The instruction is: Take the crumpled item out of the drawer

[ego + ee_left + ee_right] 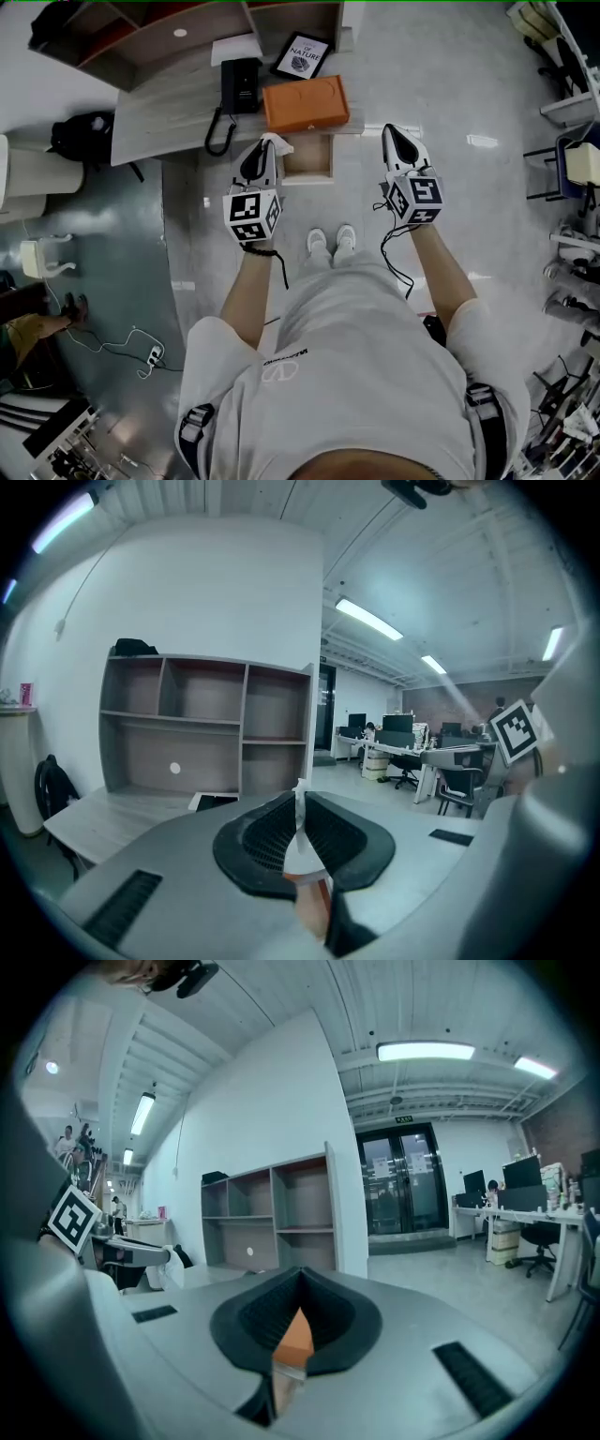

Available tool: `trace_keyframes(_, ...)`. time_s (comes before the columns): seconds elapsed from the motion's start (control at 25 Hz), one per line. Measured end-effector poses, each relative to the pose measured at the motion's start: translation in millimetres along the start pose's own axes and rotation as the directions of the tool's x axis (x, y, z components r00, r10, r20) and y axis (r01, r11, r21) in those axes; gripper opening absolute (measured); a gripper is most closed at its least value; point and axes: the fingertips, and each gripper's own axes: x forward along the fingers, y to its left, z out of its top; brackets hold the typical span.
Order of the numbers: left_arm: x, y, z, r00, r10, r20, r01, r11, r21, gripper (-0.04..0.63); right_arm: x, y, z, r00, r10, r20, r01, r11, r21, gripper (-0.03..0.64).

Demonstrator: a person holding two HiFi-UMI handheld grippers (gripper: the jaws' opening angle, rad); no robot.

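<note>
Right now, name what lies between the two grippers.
Head view: the open drawer, between the left gripper holding the crumpled item and the right gripper.

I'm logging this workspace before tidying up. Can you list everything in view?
desk: 1, pale grey wood, upper left of the head view
shelf unit: 1, grey-brown, at the desk's back
telephone: 1, black, on the desk
box: 1, orange, beside the telephone
framed print: 1, black and white, behind the box
drawer: 1, wooden, open below the box
bag: 1, black, left of the desk
crumpled item: 1, white, by the drawer's left corner
shoes: 2, white, on the floor
left gripper: 1, white and black, shut on the crumpled item
right gripper: 1, white and black, shut, empty
</note>
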Motion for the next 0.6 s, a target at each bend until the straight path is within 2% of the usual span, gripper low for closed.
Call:
trace_keyframes(0.28,-32,8,45,0.997,0.015,0.074,-0.016,1.000,0.018,0.031,-29,-19,48,0.996,-0.058,0.072,0.060,0.998,-0.020,0.000)
trace_keyframes(0.6,-55,16,92,0.981,0.038,0.189,-0.040,0.999,0.007,0.031,-49,-25,92,0.989,-0.054,0.135,0.059,0.998,-0.030,0.000)
